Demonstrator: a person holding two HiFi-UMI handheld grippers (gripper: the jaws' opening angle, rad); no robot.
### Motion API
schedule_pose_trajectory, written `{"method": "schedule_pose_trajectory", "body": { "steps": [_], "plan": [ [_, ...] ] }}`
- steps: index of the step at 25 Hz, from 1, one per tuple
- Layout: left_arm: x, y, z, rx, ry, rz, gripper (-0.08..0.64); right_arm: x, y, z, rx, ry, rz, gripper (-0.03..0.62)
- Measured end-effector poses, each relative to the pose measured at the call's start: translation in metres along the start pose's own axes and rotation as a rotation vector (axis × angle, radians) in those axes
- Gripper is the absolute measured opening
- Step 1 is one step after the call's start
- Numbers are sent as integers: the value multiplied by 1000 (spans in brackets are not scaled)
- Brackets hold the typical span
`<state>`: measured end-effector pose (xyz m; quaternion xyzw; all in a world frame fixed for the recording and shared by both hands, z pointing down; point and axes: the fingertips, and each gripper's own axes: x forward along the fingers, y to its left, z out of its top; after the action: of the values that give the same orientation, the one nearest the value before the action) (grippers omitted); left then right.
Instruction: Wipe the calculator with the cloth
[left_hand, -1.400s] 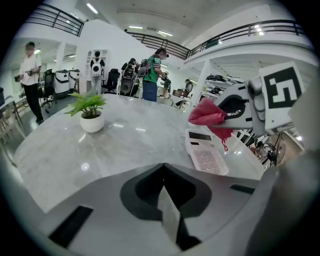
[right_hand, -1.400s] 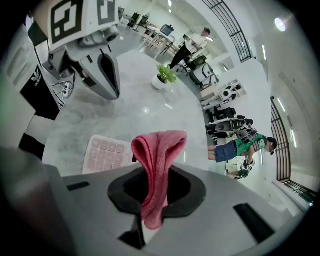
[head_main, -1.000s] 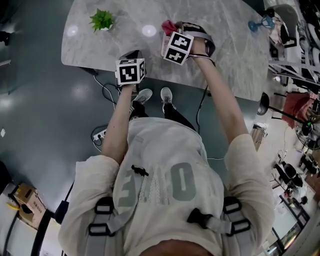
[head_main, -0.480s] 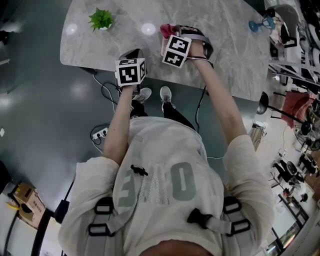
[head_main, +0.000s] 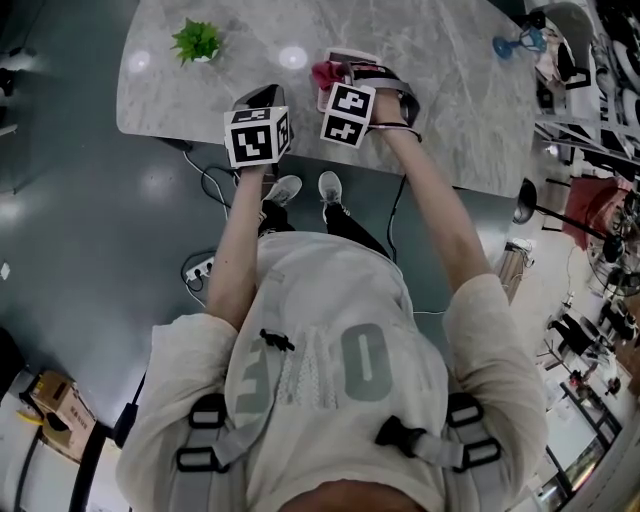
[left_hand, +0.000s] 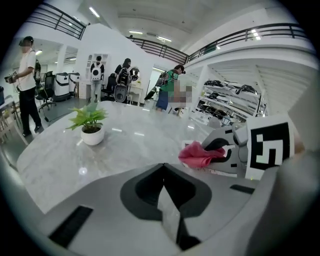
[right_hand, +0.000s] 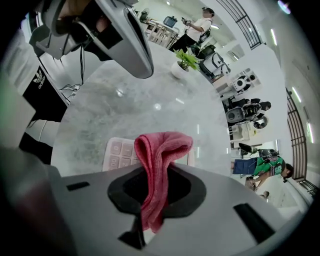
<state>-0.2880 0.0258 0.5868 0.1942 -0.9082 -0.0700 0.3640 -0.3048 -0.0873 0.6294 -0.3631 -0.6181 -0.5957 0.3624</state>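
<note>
A pink cloth (right_hand: 159, 150) hangs folded between the jaws of my right gripper (right_hand: 150, 170), which is shut on it. Directly under the cloth lies a pale pink calculator (right_hand: 118, 154) on the marble table (right_hand: 150, 100); whether cloth and keys touch I cannot tell. In the head view the cloth (head_main: 325, 73) pokes out beyond the right gripper (head_main: 335, 85), and a strip of the calculator (head_main: 350, 56) shows past it. My left gripper (left_hand: 163, 166) is shut and empty, hovering over the table's near edge left of the right one (left_hand: 231, 150). The cloth (left_hand: 197, 155) shows there too.
A small potted plant (head_main: 203, 40) in a white pot stands at the table's far left (left_hand: 91, 126). A blue object (head_main: 518, 44) sits at the far right. Cables and a power strip (head_main: 197, 270) lie on the floor below the near edge. People stand beyond the table (left_hand: 26, 85).
The right gripper with the cloth has come down and slightly left, toward the calculator. The left gripper has lifted a little above the table edge.
</note>
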Motion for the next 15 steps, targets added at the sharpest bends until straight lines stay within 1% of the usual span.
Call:
{"method": "schedule_pose_trajectory", "body": {
  "steps": [3, 7, 15],
  "plan": [
    [-1, -3, 1, 1, -6, -5, 20, -5, 14, 2, -18, -10, 21, 55],
    [-2, -9, -1, 5, -3, -14, 20, -15, 33, 4, -10, -35, 49, 55],
    [0, -11, -3, 2, -8, -24, 20, -22, 66, 11, -38, -51, 64, 55]
  ]
}}
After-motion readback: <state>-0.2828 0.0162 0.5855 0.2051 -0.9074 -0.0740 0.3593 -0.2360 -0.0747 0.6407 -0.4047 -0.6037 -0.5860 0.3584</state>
